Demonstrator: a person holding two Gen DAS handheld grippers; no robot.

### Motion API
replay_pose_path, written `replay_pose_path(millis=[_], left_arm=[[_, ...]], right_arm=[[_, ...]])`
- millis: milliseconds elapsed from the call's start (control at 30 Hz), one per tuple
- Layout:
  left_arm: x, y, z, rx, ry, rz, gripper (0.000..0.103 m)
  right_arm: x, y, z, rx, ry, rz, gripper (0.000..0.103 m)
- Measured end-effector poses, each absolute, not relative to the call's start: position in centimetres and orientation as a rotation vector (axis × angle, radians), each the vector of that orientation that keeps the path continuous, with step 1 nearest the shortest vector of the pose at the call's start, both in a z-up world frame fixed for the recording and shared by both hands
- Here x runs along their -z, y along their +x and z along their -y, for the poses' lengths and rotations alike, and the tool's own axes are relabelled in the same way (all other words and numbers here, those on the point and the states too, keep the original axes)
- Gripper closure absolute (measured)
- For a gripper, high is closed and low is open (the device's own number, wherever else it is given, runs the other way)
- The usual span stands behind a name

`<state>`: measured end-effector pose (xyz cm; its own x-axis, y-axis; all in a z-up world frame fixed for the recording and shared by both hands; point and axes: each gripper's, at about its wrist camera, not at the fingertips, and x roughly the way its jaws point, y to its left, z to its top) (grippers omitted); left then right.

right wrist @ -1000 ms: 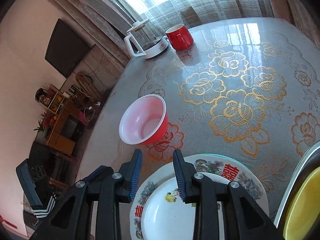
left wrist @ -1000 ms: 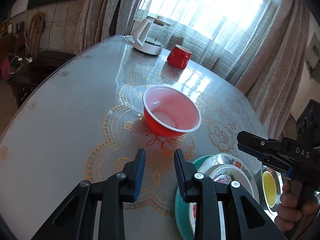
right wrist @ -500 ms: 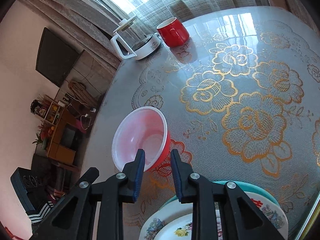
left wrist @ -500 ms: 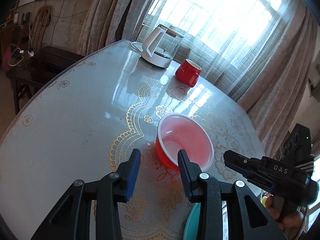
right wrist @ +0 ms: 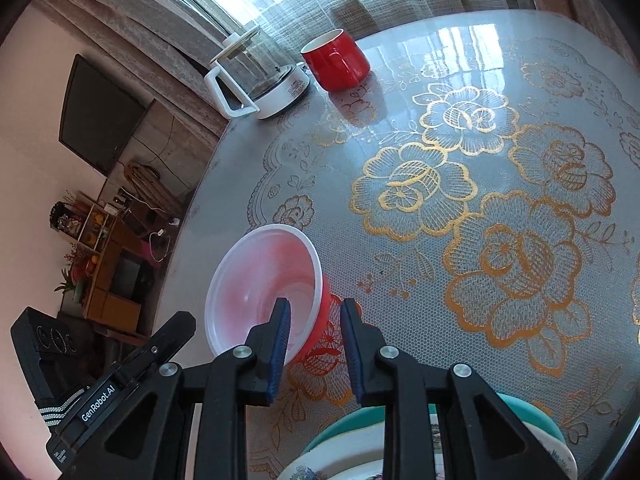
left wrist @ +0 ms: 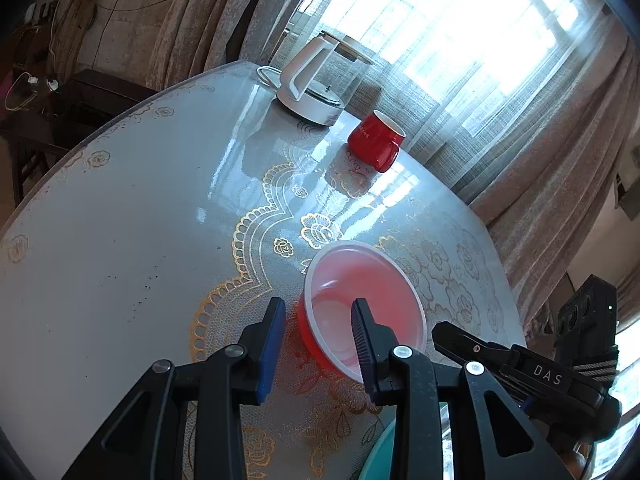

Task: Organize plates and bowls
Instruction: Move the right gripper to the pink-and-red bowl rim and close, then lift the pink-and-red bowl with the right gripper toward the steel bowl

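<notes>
1. The red bowl point(left wrist: 362, 310) stands upright on the lace-patterned table point(left wrist: 120, 220), just beyond the stacked plates point(right wrist: 400, 440). It looks like thin plastic with a white rolled rim: light, a bit flexible, probably slick.
2. Best hold, I judge, is the rim wall — one finger inside, one outside (a gentle pinch, since thin plastic buckles).
3. The left gripper point(left wrist: 318, 344) straddles the near-left rim; its jaws are closing, the wall between them but not yet pinched.
4. The right gripper point(right wrist: 314, 340) straddles the opposite rim, jaws apart, pads not visibly pressing.
5. Farther off — a red mug point(left wrist: 376, 146) and a glass kettle point(left wrist: 316, 88), well clear.
</notes>
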<state>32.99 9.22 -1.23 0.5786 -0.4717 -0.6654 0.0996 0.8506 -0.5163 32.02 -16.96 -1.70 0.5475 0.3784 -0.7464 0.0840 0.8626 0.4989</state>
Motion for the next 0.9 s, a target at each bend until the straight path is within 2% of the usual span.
replay_pose_path(millis=[133, 233, 333, 367, 800, 900], left_arm=[[1.3, 33.4, -9.3, 0.358, -0.472, -0.892, 0.073], [1.7, 33.8, -8.7, 0.372, -0.458, -0.903, 0.084], [2.3, 34.1, -8.1, 0.378, -0.452, -0.916, 0.089], [2.6, 34.3, -7.9, 0.370, -0.444, -0.926, 0.094], [2.5, 33.0, -7.4, 0.362, -0.405, -0.934, 0.095], [2.4, 32.5, -7.1, 0.346, -0.371, -0.929, 0.095]], right_arm=[[1.8, 32.4, 16.7, -0.195, 0.519, -0.992, 0.077], [2.0, 32.4, 16.7, -0.192, 0.524, -0.997, 0.078], [2.4, 32.6, 16.5, -0.186, 0.511, -1.007, 0.089], [2.6, 32.6, 16.4, -0.187, 0.504, -1.013, 0.089], [3.1, 32.0, 16.4, -0.186, 0.512, -1.032, 0.092], [3.4, 31.7, 16.4, -0.204, 0.522, -1.052, 0.088]])
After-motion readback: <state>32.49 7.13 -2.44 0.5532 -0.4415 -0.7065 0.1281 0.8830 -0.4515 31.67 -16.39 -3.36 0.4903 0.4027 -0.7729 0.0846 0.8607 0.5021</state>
